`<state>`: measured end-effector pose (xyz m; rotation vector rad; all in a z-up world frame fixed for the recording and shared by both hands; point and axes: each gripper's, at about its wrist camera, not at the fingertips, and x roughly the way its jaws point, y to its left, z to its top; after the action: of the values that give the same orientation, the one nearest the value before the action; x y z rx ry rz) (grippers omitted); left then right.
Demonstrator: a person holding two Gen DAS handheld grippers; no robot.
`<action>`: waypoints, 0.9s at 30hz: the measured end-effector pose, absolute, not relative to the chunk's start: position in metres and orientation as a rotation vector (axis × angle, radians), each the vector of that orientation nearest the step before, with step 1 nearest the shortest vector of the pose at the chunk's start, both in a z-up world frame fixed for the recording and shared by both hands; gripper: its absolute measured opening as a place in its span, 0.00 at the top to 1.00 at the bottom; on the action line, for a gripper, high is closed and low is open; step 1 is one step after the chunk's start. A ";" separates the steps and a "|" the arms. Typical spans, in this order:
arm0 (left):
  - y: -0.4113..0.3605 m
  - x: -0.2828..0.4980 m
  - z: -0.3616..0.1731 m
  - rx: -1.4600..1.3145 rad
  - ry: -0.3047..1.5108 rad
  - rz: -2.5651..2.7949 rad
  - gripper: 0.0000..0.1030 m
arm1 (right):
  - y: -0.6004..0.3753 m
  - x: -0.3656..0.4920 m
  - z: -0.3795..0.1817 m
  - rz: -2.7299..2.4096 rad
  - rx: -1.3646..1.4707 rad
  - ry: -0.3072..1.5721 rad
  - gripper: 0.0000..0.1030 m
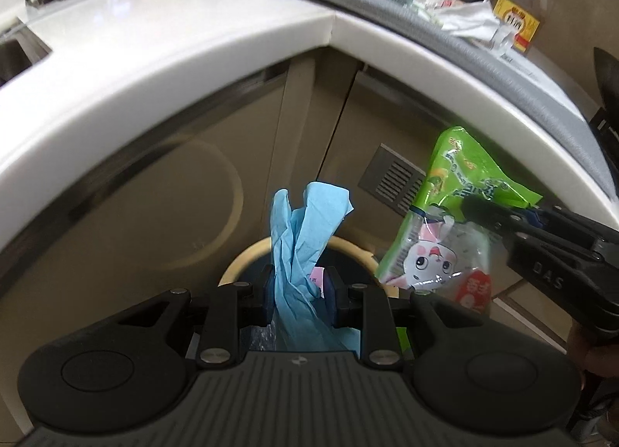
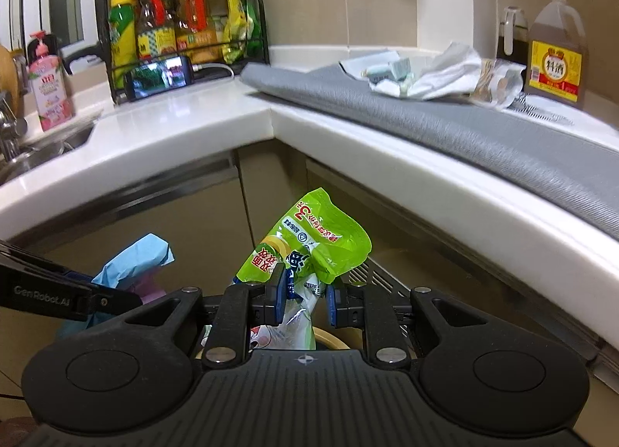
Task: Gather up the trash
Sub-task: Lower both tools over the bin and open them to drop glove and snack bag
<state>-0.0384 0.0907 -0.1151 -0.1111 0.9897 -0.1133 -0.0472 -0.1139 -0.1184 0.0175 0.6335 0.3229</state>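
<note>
My left gripper (image 1: 300, 294) is shut on a crumpled light blue paper (image 1: 305, 222), with a pink scrap beside it. It hangs over a round bin (image 1: 247, 259) with a cream rim on the floor below the counter corner. My right gripper (image 2: 305, 294) is shut on a green snack wrapper (image 2: 317, 242); the left wrist view shows that green wrapper (image 1: 452, 207), with a rabbit print, just right of the bin. In the right wrist view the blue paper (image 2: 135, 257) and left gripper sit at lower left. More trash (image 2: 425, 75) lies on the grey mat (image 2: 425, 118).
The white L-shaped counter (image 2: 185, 114) curves above both grippers. A sink (image 2: 42, 153), soap bottle (image 2: 50, 87), bottle rack (image 2: 174, 21) and phone (image 2: 158, 75) are at left. A large brown bottle (image 2: 555, 48) stands at right. Cabinet doors and a vent grille (image 1: 394, 178) lie behind the bin.
</note>
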 end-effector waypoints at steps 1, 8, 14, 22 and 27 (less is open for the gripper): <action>0.090 -0.035 -0.118 -0.109 0.996 -0.115 0.73 | -0.113 -0.043 -0.123 0.321 0.013 0.645 0.79; 0.084 -0.011 -0.146 -0.100 1.059 -0.119 0.73 | -0.105 -0.023 -0.157 0.313 -0.028 0.714 0.79; 0.080 0.008 -0.167 -0.131 1.095 -0.158 0.73 | -0.094 -0.006 -0.184 0.320 -0.055 0.766 0.79; 0.084 0.017 -0.181 -0.123 1.090 -0.157 0.73 | -0.088 0.007 -0.203 0.325 -0.070 0.800 0.79; 0.075 0.033 -0.203 -0.059 1.132 -0.132 0.73 | -0.084 0.018 -0.222 0.333 -0.068 0.844 0.79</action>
<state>0.0333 0.0755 -0.2032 -0.0589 1.1319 -0.1323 0.0175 -0.0843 -0.2219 -0.0684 0.8438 0.3329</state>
